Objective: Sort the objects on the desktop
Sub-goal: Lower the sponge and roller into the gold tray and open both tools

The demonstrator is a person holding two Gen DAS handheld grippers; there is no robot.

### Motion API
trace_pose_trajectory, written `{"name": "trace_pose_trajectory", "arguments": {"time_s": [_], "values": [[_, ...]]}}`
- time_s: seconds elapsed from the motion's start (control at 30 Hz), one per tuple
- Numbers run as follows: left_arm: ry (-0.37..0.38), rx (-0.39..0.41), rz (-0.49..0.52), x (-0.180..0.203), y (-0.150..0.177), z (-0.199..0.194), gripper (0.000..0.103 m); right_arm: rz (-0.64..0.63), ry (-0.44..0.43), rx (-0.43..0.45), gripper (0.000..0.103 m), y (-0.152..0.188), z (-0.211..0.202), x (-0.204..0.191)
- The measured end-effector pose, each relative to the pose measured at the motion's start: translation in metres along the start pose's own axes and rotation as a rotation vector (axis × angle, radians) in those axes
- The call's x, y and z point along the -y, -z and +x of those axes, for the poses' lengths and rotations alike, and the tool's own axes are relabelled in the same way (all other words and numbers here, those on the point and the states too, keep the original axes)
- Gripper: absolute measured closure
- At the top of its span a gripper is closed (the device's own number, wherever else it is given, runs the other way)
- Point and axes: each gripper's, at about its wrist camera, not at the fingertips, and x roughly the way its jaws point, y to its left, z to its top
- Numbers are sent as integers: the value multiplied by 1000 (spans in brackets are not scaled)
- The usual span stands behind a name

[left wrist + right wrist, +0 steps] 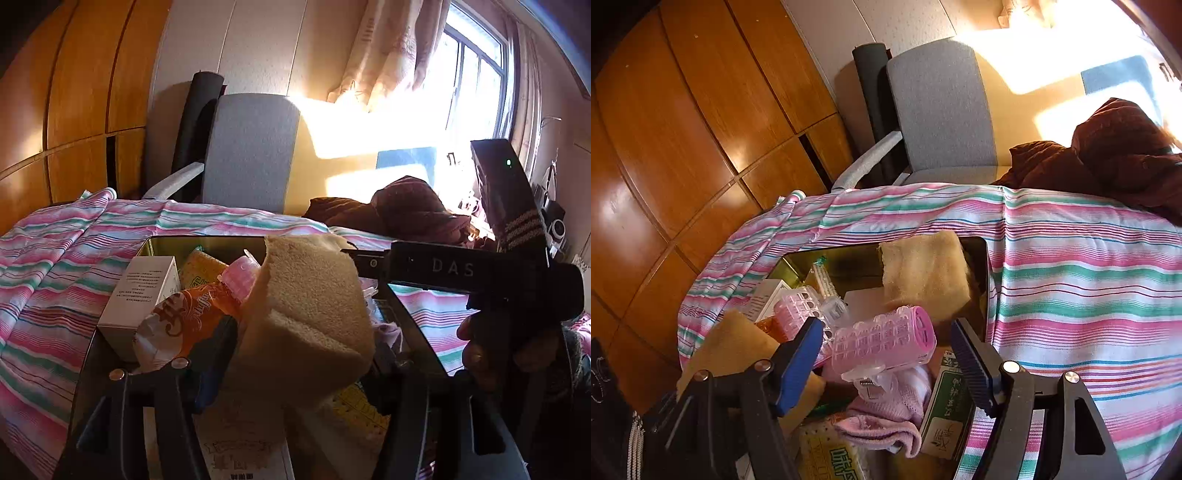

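A bed covered by a striped sheet [1071, 273] carries an open tin box [983, 280] and a dark brown garment [1108, 162].

- The right gripper [886, 354] had black arms, ribbed blue pads [971, 363] and silver screws [1011, 367].
- The left gripper [295, 369] was black, with silver screws [118, 375].
- White letters "DAS" [452, 266] marked the right tool's body.

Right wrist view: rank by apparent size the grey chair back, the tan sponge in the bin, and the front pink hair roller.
1. Grey chair back
2. Tan sponge
3. Front pink hair roller
Sponge and roller look close; the roller sits nearer the camera, so that order is unsure.
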Motion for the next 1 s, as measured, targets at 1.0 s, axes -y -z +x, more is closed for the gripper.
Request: {"name": "trace_pose_trajectory", "arguments": {"time_s": [1.0], "values": [[35,-105,66,6,60,-53,44,-400,-60,-34,41,71,-80,-59]]}}
